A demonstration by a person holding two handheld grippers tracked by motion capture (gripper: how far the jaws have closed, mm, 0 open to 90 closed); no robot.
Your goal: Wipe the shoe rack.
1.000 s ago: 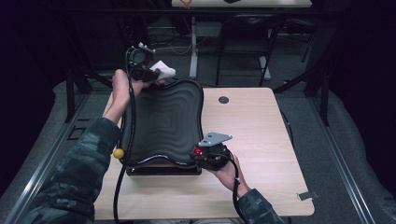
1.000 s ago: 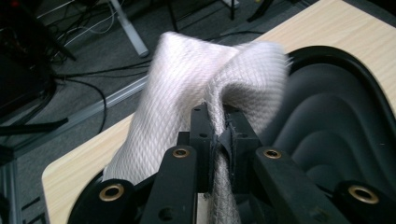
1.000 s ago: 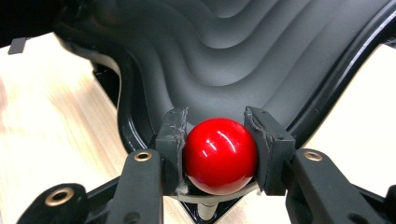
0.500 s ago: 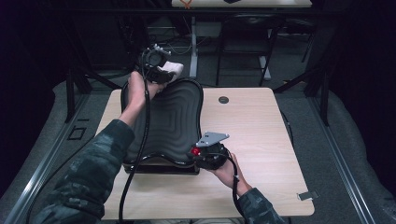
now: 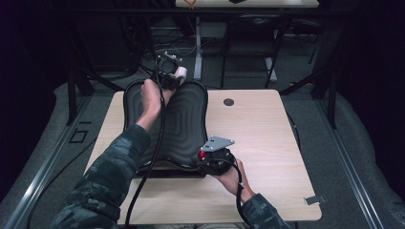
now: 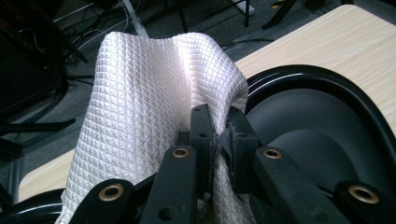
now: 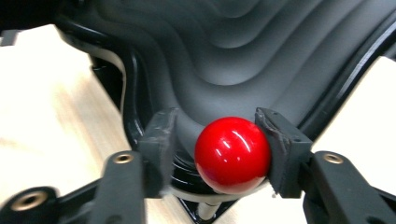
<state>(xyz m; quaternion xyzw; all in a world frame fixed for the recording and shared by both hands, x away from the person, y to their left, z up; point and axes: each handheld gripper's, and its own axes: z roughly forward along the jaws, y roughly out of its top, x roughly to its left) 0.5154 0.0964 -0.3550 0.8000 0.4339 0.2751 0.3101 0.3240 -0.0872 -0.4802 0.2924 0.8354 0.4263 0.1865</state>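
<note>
My left gripper (image 6: 217,140) has its fingers pinched tight on the soft white cloth (image 6: 149,112), held over the far rim of the black tray (image 5: 191,119) on the tabletop (image 5: 267,138). It's light and floppy, so a bunched fold grips best. My right gripper (image 7: 215,140) has just been opening its fingers, which now loosely straddle the slick red ball (image 7: 232,155).

Left forearm in camouflage sleeve, stretched forward and slightly rightward across the high view; left hand (image 5: 152,93) bare, wrapped around left gripper (image 5: 173,76) at far end of reach. Jaws pinched nearly together. Right hand (image 5: 229,172) low and near, palm around right gripper (image 5: 204,156), grey plate on top. Jaws just widening, a gap beside one pad (image 7: 159,140).
</note>
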